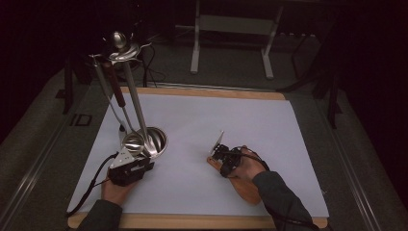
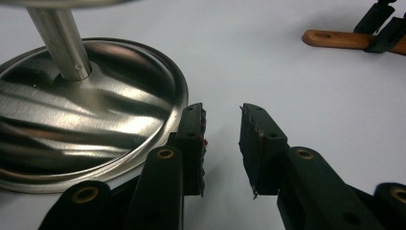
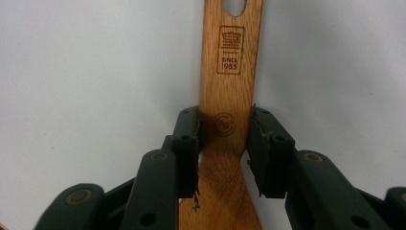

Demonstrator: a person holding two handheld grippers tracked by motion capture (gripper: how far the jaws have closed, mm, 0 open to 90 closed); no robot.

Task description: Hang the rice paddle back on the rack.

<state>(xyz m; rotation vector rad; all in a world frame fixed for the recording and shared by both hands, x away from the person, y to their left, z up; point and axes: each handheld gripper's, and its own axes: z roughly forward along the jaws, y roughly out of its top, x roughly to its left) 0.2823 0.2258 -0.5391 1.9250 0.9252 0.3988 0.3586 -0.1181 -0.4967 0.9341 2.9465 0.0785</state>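
A wooden spatula (image 1: pixel 245 190) (image 3: pixel 230 91) lies flat on the white sheet (image 1: pixel 269 125) at the right. My right gripper (image 1: pixel 219 154) (image 3: pixel 223 148) is shut on its handle, one pad pressing each edge just below the stamped logo. At the left stands a steel utensil stand with a round base (image 1: pixel 159 139) (image 2: pixel 86 129) and a pole (image 2: pixel 60 43); ladles (image 1: pixel 133 142) hang from its top. My left gripper (image 1: pixel 142 161) (image 2: pixel 222 143) sits low beside the base rim, open with nothing between the jaws. The spatula's handle end (image 2: pixel 335 38) lies far off in the left gripper view.
The white sheet covers a wooden table top (image 1: pixel 192 222). A grey table frame (image 1: pixel 231 29) stands on the floor beyond the far edge. The sheet between the stand and the spatula is bare.
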